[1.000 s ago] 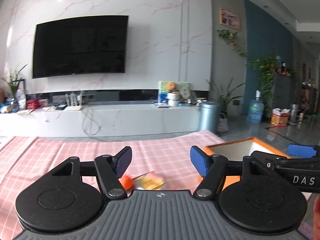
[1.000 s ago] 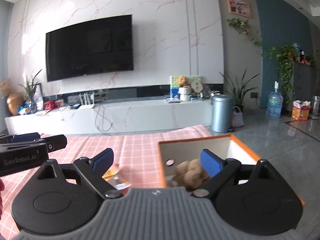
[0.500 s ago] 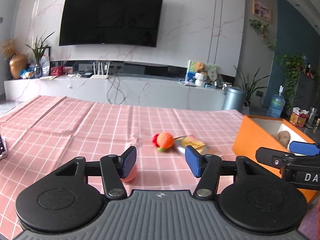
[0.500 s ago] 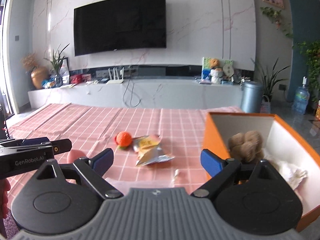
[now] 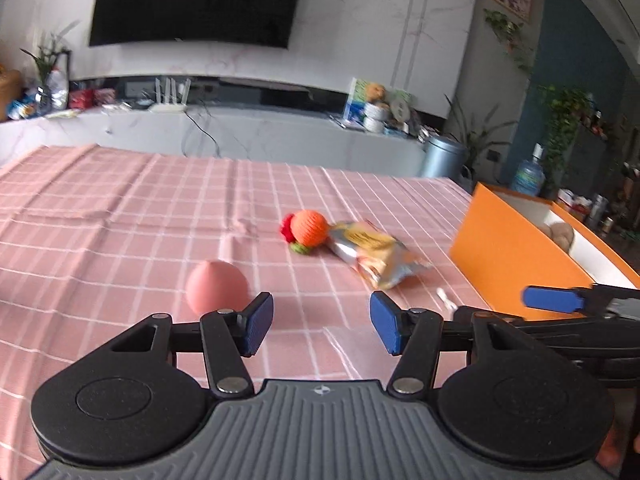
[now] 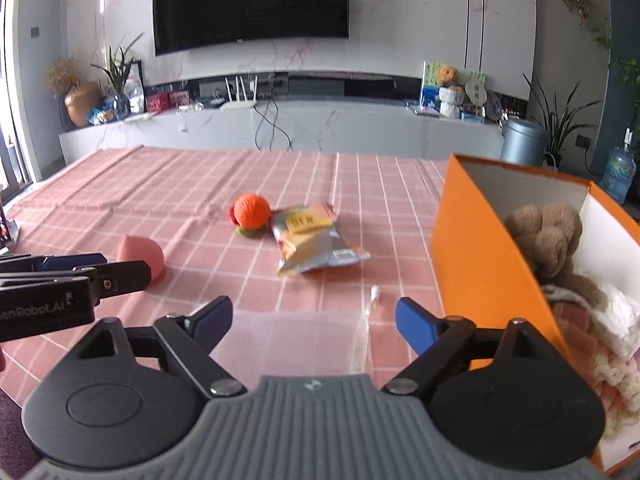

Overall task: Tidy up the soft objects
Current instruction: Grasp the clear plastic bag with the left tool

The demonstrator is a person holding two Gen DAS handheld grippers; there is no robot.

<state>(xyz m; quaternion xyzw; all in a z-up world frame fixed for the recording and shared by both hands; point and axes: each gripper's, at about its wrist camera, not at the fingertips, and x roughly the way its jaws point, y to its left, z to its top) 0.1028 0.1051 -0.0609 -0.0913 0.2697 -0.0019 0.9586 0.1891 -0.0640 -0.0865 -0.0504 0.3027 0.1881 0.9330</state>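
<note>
I note a pink checked tablecloth over the table. On the far wall hangs a dark television above a long white console carrying a white router. A gold vase stands at its left end; a grey bin and blue water bottle stand right.

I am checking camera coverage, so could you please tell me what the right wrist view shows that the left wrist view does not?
Only the right wrist view shows the inside of the orange box well: a brown plush toy on white and pink soft items. Only the left wrist view shows the whole pink ball; in the right view the left hand-held gripper partly hides it. Both show the orange knitted ball, the snack packet and the pink checked tablecloth.
</note>
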